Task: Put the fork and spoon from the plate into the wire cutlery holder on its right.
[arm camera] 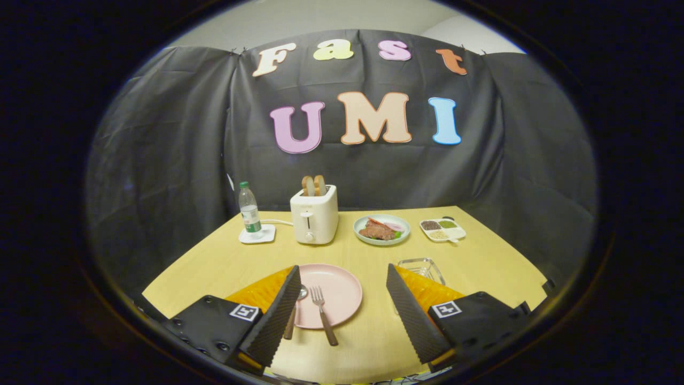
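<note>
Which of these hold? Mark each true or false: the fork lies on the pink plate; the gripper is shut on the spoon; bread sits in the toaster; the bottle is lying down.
1. The fork lies on the pink plate: true.
2. The gripper is shut on the spoon: false, its fingers are wide apart, holding nothing.
3. Bread sits in the toaster: true.
4. The bottle is lying down: false, it stands upright.
</note>
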{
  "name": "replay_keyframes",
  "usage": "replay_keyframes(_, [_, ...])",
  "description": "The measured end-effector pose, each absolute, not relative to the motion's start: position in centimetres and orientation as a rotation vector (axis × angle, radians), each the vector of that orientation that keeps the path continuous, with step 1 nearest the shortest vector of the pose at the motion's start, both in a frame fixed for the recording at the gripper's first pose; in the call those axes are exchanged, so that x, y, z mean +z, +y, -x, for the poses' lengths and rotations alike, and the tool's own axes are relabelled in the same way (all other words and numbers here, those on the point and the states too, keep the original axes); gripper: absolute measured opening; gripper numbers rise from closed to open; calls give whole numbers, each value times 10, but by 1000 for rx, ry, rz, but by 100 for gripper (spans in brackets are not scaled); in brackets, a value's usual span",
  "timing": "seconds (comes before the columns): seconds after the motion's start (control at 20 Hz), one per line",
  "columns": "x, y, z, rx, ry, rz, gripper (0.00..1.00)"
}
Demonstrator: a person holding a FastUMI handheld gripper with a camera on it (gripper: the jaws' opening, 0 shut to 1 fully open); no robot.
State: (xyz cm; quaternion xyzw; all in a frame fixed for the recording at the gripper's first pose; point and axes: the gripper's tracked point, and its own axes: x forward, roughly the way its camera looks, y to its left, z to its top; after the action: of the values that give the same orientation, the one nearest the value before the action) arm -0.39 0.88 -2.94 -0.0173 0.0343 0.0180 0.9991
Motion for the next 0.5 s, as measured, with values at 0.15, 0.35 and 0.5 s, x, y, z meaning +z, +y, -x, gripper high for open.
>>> replay_keyframes(0.15, [-43,11,2,57,98,41,100])
replay_keyframes(0.35, [-69,16,0,103,149,64,100])
replay_keyframes(0.5, [-90,14,-6,128,191,52,100])
